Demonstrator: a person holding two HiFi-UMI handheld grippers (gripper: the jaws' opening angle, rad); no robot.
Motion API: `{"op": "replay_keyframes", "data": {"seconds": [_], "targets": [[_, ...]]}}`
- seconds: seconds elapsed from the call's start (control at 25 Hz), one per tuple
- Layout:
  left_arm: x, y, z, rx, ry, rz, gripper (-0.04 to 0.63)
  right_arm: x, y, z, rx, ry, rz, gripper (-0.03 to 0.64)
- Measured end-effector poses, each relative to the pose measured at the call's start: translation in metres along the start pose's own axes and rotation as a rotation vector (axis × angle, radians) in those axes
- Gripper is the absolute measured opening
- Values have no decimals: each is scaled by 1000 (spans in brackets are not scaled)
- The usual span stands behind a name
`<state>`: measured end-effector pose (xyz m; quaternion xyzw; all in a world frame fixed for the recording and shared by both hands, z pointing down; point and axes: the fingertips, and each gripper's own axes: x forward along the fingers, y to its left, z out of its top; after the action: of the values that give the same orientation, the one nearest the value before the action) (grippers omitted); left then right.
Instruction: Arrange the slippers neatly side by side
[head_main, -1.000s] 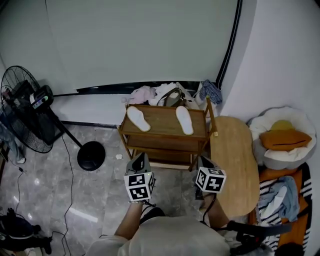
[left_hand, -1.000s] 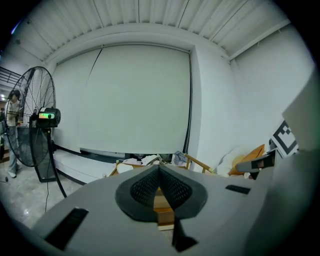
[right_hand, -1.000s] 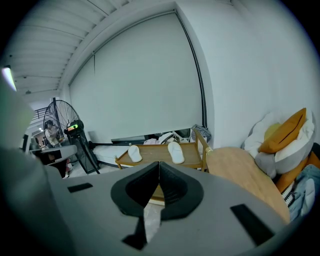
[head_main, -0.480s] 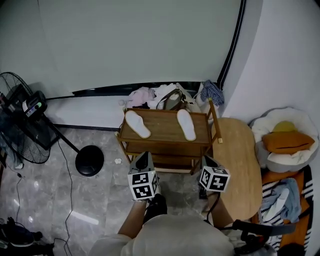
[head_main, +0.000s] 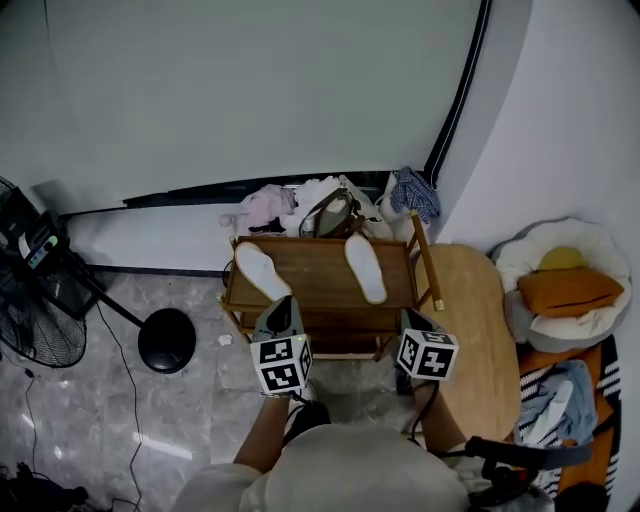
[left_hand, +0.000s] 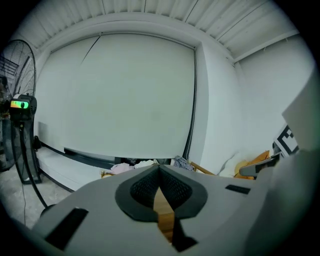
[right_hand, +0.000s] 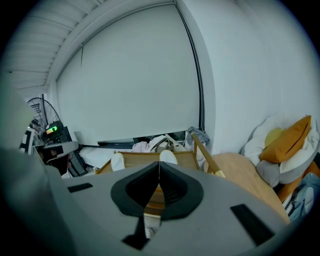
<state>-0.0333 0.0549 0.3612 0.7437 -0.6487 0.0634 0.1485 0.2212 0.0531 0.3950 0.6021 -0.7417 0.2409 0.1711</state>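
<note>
Seen from above, a person stands on a marble floor facing a low wooden shoe rack (head_main: 320, 292). Two white slippers lie on its top shelf, well apart: the left slipper (head_main: 262, 270) near the left edge and the right slipper (head_main: 365, 267) right of centre, both angled with their far ends leaning left.

The left hand-held gripper (head_main: 283, 303) and the right hand-held gripper (head_main: 408, 320) hover just in front of the rack, short of the slippers. Each gripper's own view shows its jaws clenched together with nothing between them.

Over the last second the view has swung to the right. The standing fan (head_main: 40, 300) has slid almost out at the left edge, and the rack now sits more squarely ahead. The slippers have not moved on the shelf, and both grippers have stayed closed and empty. This looks like the approach only: the pair is not yet side by side, and the jaws would need to open before either slipper can be taken. A rounded wooden desk (head_main: 470, 330) stands just right of the rack.
</note>
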Motion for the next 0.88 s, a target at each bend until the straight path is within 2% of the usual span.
{"op": "replay_keyframes", "data": {"seconds": [0.64,0.88], "targets": [[115,43,36,21,27,-58,16,95,7,58,27,16,-54,34],[142,69,32,18,68,-55,16,126,18,63,25,41,-75,34]]}}
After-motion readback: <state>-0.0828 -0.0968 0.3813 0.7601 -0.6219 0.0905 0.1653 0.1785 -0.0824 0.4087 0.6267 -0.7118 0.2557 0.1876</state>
